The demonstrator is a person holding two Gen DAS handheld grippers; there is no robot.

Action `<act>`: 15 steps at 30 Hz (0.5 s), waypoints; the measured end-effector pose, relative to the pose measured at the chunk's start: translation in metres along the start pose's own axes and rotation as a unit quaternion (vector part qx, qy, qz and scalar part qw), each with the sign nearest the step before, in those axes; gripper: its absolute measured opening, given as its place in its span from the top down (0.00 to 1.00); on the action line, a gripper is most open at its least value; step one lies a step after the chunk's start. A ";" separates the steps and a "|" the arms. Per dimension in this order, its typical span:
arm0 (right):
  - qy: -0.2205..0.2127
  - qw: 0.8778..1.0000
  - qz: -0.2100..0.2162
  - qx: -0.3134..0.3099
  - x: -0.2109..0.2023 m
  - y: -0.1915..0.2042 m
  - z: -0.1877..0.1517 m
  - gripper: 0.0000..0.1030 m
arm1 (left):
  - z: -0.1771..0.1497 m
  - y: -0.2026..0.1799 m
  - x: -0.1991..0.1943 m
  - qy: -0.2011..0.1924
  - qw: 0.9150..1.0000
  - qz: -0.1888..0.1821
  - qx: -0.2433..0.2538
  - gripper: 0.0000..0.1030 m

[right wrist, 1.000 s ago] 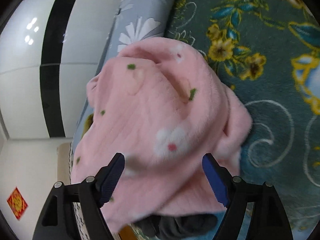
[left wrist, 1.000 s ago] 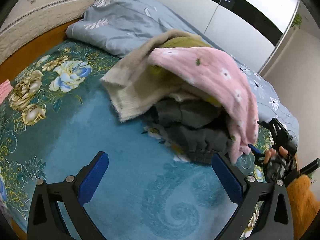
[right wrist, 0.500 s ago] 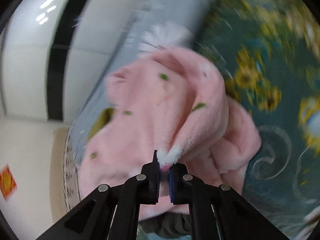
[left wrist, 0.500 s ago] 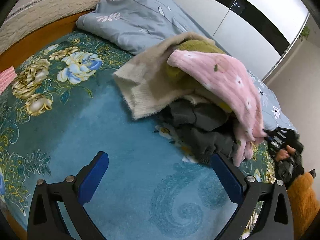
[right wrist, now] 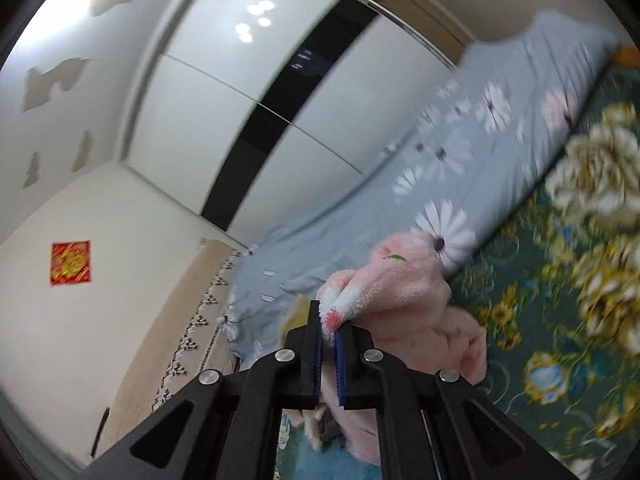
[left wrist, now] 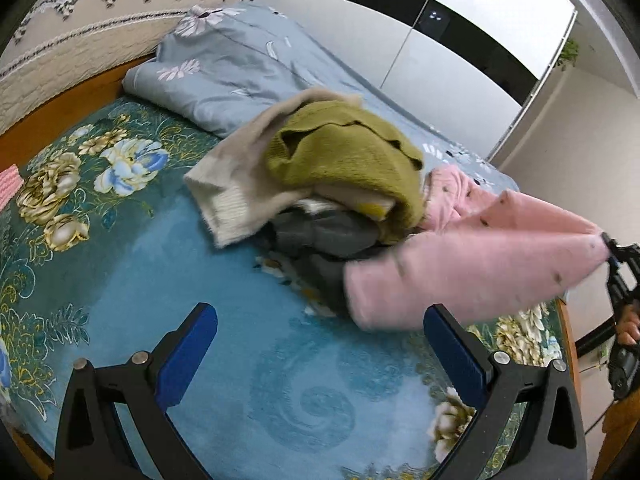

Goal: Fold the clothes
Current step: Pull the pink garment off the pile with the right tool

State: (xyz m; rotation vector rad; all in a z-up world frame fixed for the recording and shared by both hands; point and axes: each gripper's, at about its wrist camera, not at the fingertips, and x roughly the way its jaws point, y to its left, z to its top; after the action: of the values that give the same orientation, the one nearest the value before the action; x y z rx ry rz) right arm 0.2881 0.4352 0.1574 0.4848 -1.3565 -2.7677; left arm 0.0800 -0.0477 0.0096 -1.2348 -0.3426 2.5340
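A pink fleece garment (left wrist: 472, 264) with small flower prints stretches from the clothes pile toward the right. My right gripper (right wrist: 329, 322) is shut on a fold of the pink garment (right wrist: 404, 292) and holds it up; it shows at the right edge of the left wrist view (left wrist: 616, 256). The pile holds an olive knit (left wrist: 348, 164), a beige sweater (left wrist: 236, 184) and dark grey clothes (left wrist: 324, 236). My left gripper (left wrist: 320, 344) is open and empty, low over the blue bedspread (left wrist: 160, 280) in front of the pile.
A folded grey floral quilt (left wrist: 240, 68) lies behind the pile along the wardrobe (left wrist: 460, 60) side. A wooden bed edge (left wrist: 52, 116) and beige headboard (left wrist: 80, 40) are at the left. A small pink item (left wrist: 8, 184) sits at the far left.
My right gripper closed on the pink garment and pulled it off the top of the pile to the right, uncovering the olive knit. My left gripper stayed open.
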 end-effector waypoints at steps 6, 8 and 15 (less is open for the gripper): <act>0.023 0.996 -0.016 -0.089 -0.055 0.018 -0.017 0.94 | -0.008 -0.012 -0.015 -0.008 1.000 -0.017 -0.010 0.00; 0.057 0.993 -0.045 -0.098 -0.065 -0.001 -0.042 0.94 | -0.012 -0.013 -0.017 -0.010 1.000 -0.022 -0.016 0.00; 0.206 0.968 -0.142 -0.031 -0.071 -0.104 -0.170 0.94 | -0.030 -0.015 -0.009 0.012 0.998 -0.042 -0.043 0.00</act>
State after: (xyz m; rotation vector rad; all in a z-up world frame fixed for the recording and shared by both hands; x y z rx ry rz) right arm 0.4160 0.3806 -0.0019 1.2562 -1.1754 -2.6796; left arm 0.1112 -0.0345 0.0035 -1.2532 -0.4909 2.4553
